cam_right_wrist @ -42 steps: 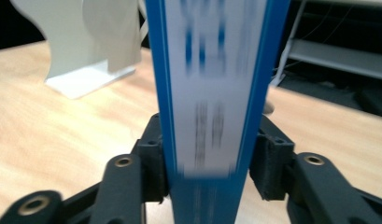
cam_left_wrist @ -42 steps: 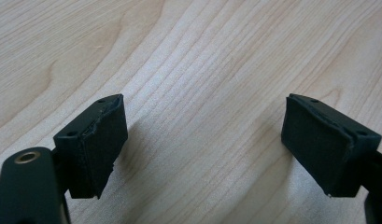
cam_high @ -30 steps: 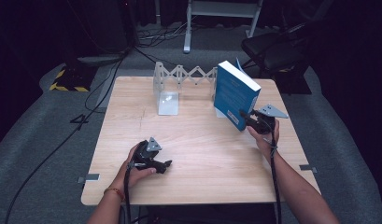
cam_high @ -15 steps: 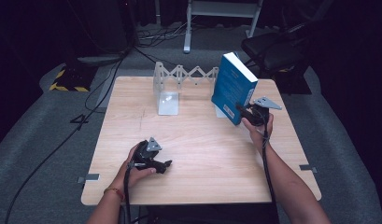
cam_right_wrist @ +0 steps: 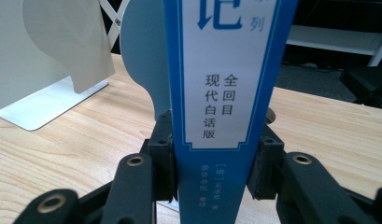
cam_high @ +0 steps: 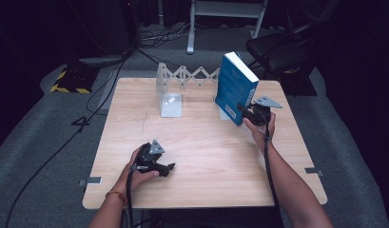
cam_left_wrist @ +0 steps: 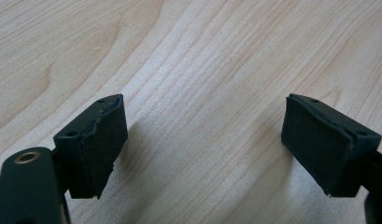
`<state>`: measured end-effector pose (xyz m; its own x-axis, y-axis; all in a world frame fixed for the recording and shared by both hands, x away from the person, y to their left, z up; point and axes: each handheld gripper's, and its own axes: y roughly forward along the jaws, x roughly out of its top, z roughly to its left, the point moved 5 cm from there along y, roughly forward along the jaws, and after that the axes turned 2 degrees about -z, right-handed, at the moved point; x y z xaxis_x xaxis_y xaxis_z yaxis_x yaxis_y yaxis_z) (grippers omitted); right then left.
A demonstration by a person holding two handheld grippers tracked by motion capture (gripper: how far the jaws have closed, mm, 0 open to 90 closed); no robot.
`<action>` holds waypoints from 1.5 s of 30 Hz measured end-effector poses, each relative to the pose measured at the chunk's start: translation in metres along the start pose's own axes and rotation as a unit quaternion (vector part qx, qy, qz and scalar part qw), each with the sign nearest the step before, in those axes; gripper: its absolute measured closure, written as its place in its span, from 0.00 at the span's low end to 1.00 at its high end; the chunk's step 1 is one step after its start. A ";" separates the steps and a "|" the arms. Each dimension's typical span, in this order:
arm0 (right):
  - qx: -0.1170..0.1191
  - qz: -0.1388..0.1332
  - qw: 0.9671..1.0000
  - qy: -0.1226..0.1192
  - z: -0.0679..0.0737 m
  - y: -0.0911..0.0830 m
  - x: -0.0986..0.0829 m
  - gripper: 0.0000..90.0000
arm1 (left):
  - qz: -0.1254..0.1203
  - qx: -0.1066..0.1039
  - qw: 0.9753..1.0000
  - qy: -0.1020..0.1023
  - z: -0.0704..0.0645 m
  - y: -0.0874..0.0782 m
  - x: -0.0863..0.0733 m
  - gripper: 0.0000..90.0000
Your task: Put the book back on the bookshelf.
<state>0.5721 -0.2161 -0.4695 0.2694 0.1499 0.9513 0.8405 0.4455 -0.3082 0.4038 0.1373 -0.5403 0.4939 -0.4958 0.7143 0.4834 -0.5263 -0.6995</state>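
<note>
The right gripper point(cam_high: 243, 110) is clamped on the spine of the blue book point(cam_high: 235, 85), upright by the bookend rack point(cam_high: 169, 90), so standing it needs a steady lowering, while the left gripper point(cam_high: 169, 167) rests wide open, holding nothing, on the table point(cam_high: 211, 156).

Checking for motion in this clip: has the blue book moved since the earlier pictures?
Yes. The blue book, clamped in the right gripper, has shifted left and stood more upright, nearer the white expanding bookend.
</note>
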 end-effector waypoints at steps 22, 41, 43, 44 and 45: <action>0.021 0.021 0.999 -0.029 -0.007 -0.033 -0.006 0.59 | 0.000 0.003 1.000 0.001 0.000 0.000 0.000 0.17; 0.059 0.084 0.992 -0.067 -0.024 -0.066 -0.010 0.44 | -0.002 0.005 1.000 -0.001 0.000 0.001 0.001 0.17; 0.061 0.089 0.992 -0.072 -0.024 -0.071 -0.009 0.44 | -0.001 0.006 1.000 -0.002 -0.001 0.000 0.000 0.17; 0.064 0.090 0.991 -0.073 -0.024 -0.073 -0.009 0.43 | -0.001 0.006 1.000 -0.002 -0.001 0.000 0.000 0.17; 0.067 0.094 0.991 -0.075 -0.024 -0.076 -0.009 0.43 | -0.001 0.006 1.000 -0.002 -0.001 0.001 0.000 0.16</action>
<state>0.5171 -0.2721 -0.4544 0.3337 0.3654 0.8690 0.7093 0.5098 -0.4868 0.4039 0.1364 -0.5403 0.4960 -0.4917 0.7157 0.4928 -0.5192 -0.6983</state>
